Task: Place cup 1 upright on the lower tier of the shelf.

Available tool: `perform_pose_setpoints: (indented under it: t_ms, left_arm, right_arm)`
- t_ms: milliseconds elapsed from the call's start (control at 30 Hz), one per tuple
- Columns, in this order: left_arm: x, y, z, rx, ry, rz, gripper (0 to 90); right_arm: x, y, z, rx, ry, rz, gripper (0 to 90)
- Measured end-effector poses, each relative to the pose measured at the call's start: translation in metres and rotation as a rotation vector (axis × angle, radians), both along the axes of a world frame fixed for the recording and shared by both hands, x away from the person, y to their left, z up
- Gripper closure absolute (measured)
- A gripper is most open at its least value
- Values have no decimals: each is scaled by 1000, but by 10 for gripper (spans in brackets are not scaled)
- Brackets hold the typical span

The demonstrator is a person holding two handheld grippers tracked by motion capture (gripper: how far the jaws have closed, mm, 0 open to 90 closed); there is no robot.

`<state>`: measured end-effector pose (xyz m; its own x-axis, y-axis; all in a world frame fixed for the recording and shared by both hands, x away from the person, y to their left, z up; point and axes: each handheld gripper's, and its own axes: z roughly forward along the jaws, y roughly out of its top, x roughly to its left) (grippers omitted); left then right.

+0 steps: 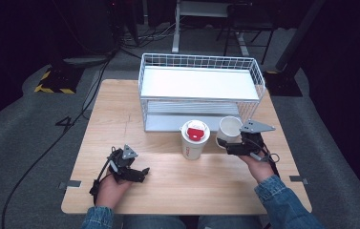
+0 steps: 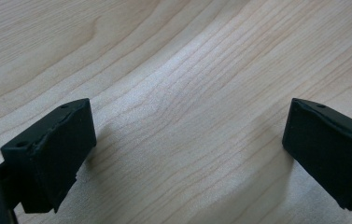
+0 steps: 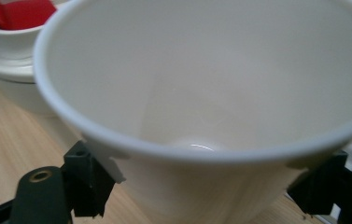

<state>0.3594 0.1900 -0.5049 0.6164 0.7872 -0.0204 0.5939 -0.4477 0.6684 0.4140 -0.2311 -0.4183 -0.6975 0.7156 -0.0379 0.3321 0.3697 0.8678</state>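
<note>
High view is showing the right gripper (image 1: 228, 144) clamping the open white cup (image 1: 229, 129) just beside the lidded cup (image 1: 195, 139) — grabbing done, placing pending — while the left gripper (image 1: 142, 172) is idling, jaws apart.

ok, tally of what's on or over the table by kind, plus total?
Open white cups, no lid: 1, held in the right tool, cup
Lidded cups, white lid with red tab: 1
White wire racks: 1
Handheld tools: 2, the left tool open over bare wood
Total: 5
</note>
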Motion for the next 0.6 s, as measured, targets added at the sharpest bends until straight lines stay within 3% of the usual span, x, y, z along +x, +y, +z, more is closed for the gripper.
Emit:
perform_pose_setpoints:
  t_ms: [600]
  left_arm:
    - [1,0,0,1,-1,-2,32]
  right_arm:
    - [42,-2,-5,-17,-4,-103,228]
